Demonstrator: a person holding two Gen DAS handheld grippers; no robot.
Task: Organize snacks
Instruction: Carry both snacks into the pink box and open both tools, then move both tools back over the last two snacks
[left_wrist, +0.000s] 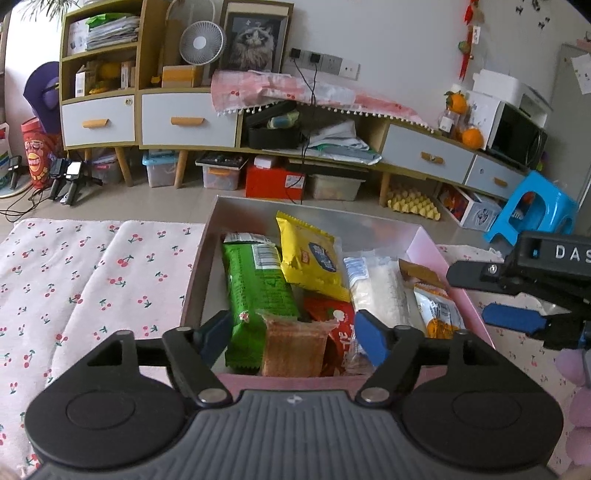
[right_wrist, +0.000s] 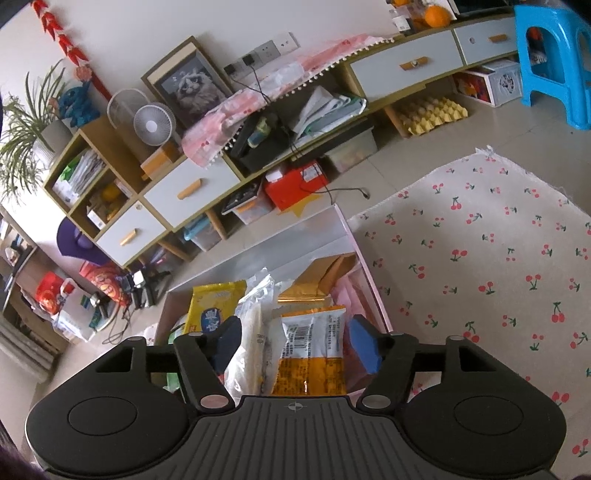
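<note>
A pink box (left_wrist: 469, 306) on the cherry-print cloth holds several snack packs: a green pack (left_wrist: 255, 291), a yellow pack (left_wrist: 310, 258), a brown cake pack (left_wrist: 295, 343), a red pack (left_wrist: 341, 332), a white pack (left_wrist: 376, 288) and an orange-and-white pack (left_wrist: 437, 310). My left gripper (left_wrist: 293, 338) is open over the box's near end, its fingers either side of the brown and red packs. My right gripper (right_wrist: 295, 341) is open above the orange-and-white pack (right_wrist: 310, 350) and white pack (right_wrist: 251, 332); it also shows in the left wrist view (left_wrist: 517, 299) at the box's right edge.
The box (right_wrist: 369, 273) sits on a cherry-print cloth (left_wrist: 92, 280) that spreads left and right of it (right_wrist: 480, 258). Beyond are the tiled floor, a long low cabinet (left_wrist: 192, 118) with drawers, storage bins under it, and a blue stool (left_wrist: 532, 210).
</note>
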